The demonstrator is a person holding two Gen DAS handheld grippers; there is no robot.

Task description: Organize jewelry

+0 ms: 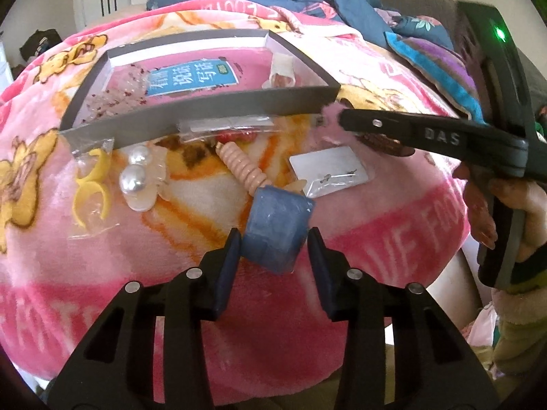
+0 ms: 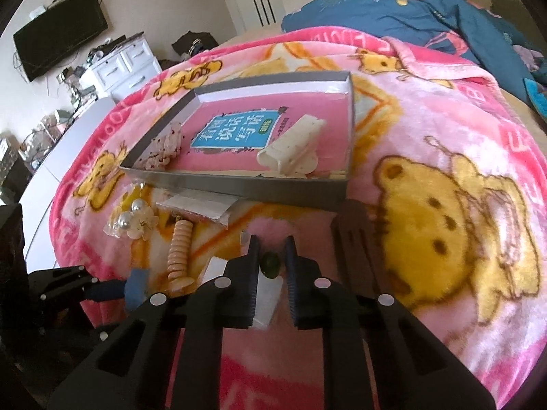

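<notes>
A grey box lid (image 1: 218, 109) (image 2: 259, 188) lies on the pink blanket and holds a white hair clip (image 2: 294, 150) and a pinkish beaded piece (image 2: 164, 150). In front of it lie pearl clips (image 1: 140, 174), a yellow clip in a bag (image 1: 90, 184), a peach spiral hair tie (image 1: 244, 169) and an earring card (image 1: 330, 169). My left gripper (image 1: 275, 239) is open around a blue hair piece (image 1: 278, 227). My right gripper (image 2: 271, 249) is open just over a pink fluffy item (image 2: 270, 232) and a green bead (image 2: 270, 264).
A brown comb clip (image 2: 355, 239) lies right of my right gripper. A dark blue floral quilt (image 2: 410, 10) is bunched at the far side. A white dresser (image 2: 116, 68) and a TV (image 2: 61, 34) stand beyond the bed's left edge.
</notes>
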